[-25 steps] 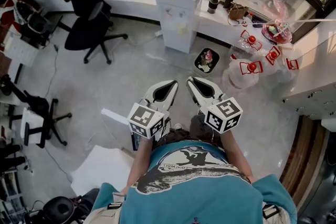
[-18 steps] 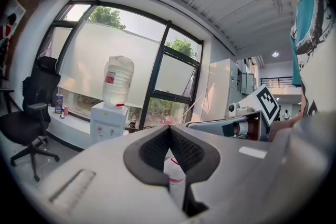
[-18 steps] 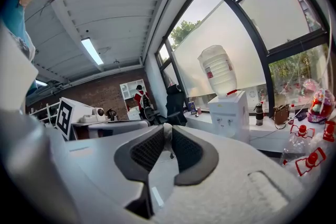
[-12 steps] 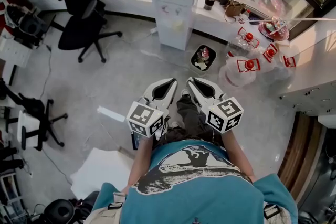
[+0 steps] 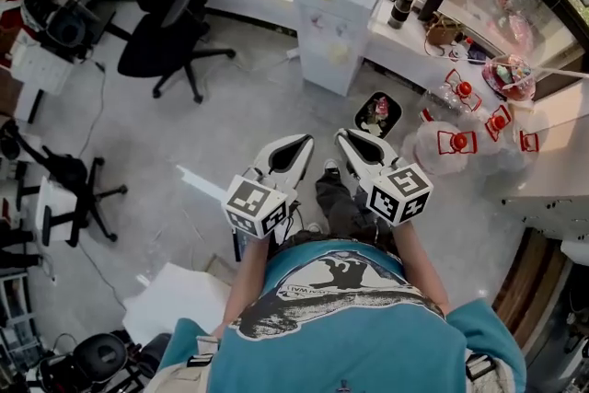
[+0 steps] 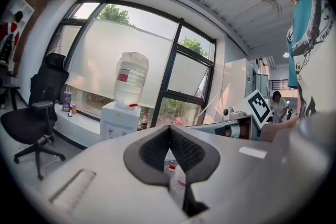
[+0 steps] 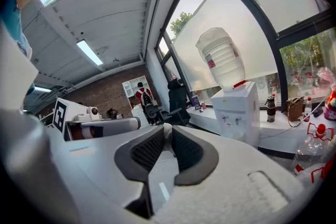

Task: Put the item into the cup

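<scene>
No cup or loose item shows that I can name as the task's own. Both grippers are held side by side at waist height over the grey floor, pointing roughly level at the window wall. My left gripper (image 5: 306, 141) (image 6: 169, 127) has its pad tips touching and holds nothing. My right gripper (image 5: 341, 134) (image 7: 167, 127) stands with a narrow slit between its pads, and I can make out nothing in it. A dark tumbler (image 5: 401, 7) stands on the white counter beside the water dispenser.
Ahead is a white water dispenser (image 5: 342, 14) (image 7: 239, 107) with an upturned bottle. A black bin (image 5: 377, 113) and several red-capped water jugs (image 5: 451, 143) sit on the floor to the right. A black office chair (image 5: 166, 32) stands left. A white board (image 5: 175, 294) lies near my feet.
The person has walked on: the room has shifted in the head view and one leg has stepped forward under the grippers. Both grippers keep their side-by-side pose with jaws unchanged.
</scene>
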A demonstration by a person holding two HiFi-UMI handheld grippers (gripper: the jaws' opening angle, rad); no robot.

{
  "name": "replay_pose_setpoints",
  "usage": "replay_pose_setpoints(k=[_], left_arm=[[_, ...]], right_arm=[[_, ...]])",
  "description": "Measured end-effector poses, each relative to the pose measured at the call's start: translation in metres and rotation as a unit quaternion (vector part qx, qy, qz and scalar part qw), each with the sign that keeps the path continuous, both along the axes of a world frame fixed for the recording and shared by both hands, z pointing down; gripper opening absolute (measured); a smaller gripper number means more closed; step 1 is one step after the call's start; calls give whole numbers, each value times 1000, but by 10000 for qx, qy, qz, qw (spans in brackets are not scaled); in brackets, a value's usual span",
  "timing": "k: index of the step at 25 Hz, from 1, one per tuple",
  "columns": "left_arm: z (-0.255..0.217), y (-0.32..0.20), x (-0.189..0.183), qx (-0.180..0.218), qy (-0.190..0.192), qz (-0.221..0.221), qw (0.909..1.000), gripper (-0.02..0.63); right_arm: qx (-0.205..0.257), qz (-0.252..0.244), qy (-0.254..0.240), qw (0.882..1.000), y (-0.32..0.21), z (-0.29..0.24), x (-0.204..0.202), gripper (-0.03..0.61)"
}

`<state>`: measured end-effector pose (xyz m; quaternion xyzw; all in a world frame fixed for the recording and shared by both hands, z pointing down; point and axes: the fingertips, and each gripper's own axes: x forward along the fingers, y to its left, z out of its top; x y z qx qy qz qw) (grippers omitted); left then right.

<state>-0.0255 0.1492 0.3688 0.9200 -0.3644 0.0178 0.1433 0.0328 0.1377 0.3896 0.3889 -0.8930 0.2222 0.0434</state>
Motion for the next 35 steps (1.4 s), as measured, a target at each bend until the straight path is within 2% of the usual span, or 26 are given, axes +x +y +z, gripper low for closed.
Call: replay_pose_setpoints(k=[8, 14, 25, 35], left_arm=[[-6, -87, 14, -99, -151, -246, 9995, 9], [-2, -129, 31, -207, -271, -329, 9989, 11], [0, -173, 49, -250, -589, -393, 9972, 11], [3, -187, 63, -356, -659, -252, 9969, 12]], right_arm=[[-152, -234, -113, 9995, -101, 0, 14, 48], [-211, -346, -287, 9988, -148, 2, 24, 48], [-280, -352, -531, 9976, -196, 10, 42, 48], [-378, -167, -650, 9970, -209, 16, 58, 48]])
